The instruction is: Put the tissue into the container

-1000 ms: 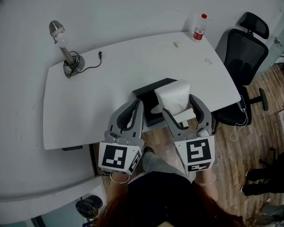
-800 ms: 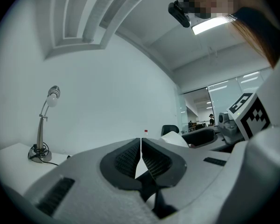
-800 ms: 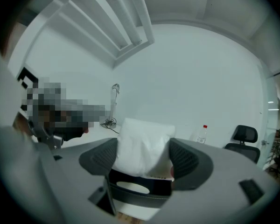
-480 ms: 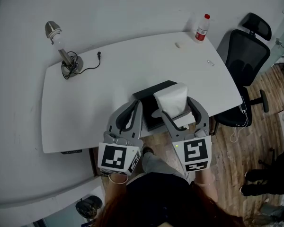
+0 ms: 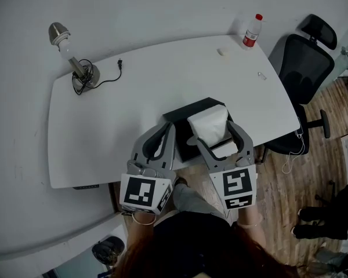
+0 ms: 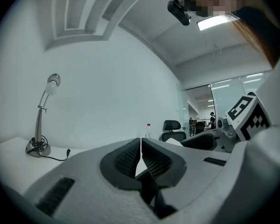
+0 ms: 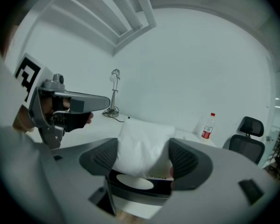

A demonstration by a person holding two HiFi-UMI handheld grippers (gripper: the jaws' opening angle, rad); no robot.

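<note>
White tissue pack (image 5: 209, 123) is shown clamped between the jaws of the right gripper (image 5: 213, 131), which are pressed against its two sides. The pack is held directly over the black container (image 5: 178, 119), which stands at the near edge of the white table (image 5: 122, 109); contact between pack and container cannot be determined. The left gripper (image 5: 164, 133) is held just beside it, to the left, with its jaws brought together and nothing between them. A desk lamp (image 5: 69, 51) is seen at the table's far left corner, a red-capped bottle (image 5: 251, 32) at the far right, and a black office chair (image 5: 304, 68) beyond the right edge.
</note>
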